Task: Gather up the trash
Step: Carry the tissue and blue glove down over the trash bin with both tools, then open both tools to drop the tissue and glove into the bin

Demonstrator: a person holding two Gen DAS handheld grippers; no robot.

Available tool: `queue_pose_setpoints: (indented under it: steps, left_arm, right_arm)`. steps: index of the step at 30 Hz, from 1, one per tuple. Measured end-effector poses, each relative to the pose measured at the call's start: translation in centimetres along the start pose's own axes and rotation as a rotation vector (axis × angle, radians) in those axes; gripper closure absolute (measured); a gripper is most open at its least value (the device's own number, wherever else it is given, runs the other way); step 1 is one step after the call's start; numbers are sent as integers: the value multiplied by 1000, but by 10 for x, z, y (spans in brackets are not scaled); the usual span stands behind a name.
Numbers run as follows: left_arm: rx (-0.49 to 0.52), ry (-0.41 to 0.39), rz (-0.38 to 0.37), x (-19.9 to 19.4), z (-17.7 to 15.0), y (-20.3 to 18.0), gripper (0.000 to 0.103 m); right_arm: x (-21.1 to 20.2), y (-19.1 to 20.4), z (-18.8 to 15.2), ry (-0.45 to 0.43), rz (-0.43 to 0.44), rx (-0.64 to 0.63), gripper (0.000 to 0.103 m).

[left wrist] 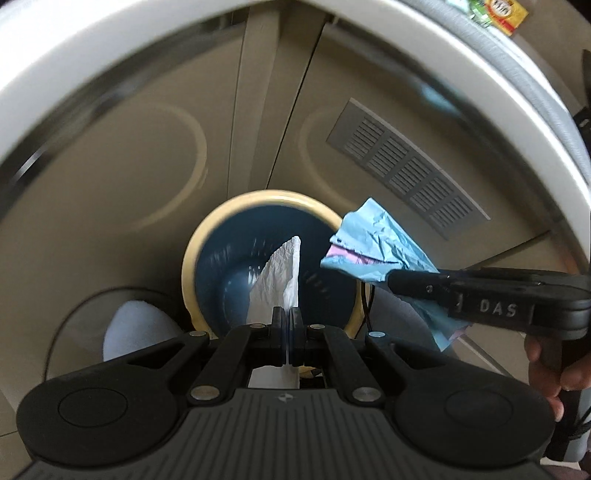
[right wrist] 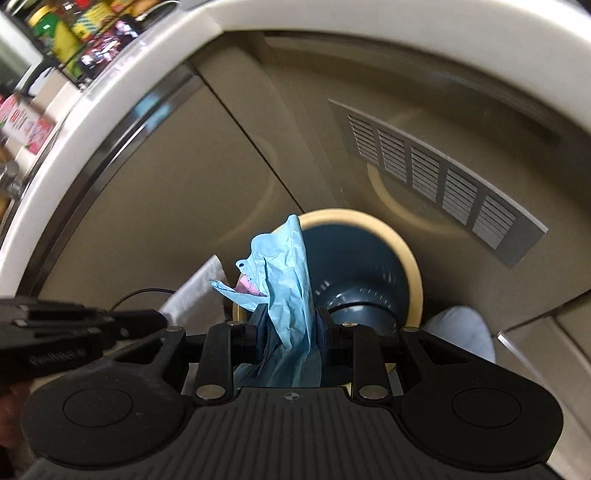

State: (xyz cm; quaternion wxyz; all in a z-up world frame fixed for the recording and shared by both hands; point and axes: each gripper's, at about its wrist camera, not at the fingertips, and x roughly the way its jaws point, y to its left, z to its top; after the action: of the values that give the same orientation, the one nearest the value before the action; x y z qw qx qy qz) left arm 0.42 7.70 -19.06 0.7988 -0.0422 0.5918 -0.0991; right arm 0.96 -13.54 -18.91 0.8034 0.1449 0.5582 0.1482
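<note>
My left gripper (left wrist: 287, 314) is shut on a white paper tissue (left wrist: 280, 275) and holds it above the open mouth of a dark blue bin with a cream rim (left wrist: 236, 206). My right gripper (right wrist: 291, 314) is shut on a crumpled light blue paper (right wrist: 286, 269) with a pink piece inside. It holds the paper over the near left rim of the same bin (right wrist: 369, 251). In the left wrist view the right gripper (left wrist: 391, 277) comes in from the right with the blue paper (left wrist: 376, 240) beside the bin's right rim. The white tissue (right wrist: 195, 288) shows at the left in the right wrist view.
The bin stands on the floor in front of beige cabinet doors (left wrist: 129, 155) with a grey vent grille (left wrist: 406, 166). A white counter edge (left wrist: 480, 66) curves overhead. Packets and jars (right wrist: 74, 33) sit on the counter. A pale blue slipper (right wrist: 465, 332) is near the bin.
</note>
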Motion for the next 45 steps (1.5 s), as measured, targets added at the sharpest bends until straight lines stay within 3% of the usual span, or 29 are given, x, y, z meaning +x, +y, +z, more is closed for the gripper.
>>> queue_pose_setpoints:
  steps: [18,30,33,34,36,38,40,45]
  left_arm:
    - [-45,112,-23,61,18,7,102]
    - [-60,158,39,89,24,12,102]
    - [-62,171,41,95,24,14,102]
    - [-70,174,40,97,24,14,97]
    - [-82,175,20,97,24,16,76]
    - [-96,159,19,92,24,19,34]
    - [-106,134,23,87,24,21,21]
    - [-129,119,9,73,26,23,18]
  right_arm:
    - [53,-31,23,134,57,291,71]
    - [79,-25,31,141,-6,320,70]
    - [87,-28,33,143,-6,360,66]
    - [88,-28,34,137,-7,365,61]
    - [88,-30,35,121,-6,362,52]
    - [86,-28,35,98,-3,345,37]
    - [84,-28,35,83,5,328,32]
    - [71,-19,33,69,-23,252,31]
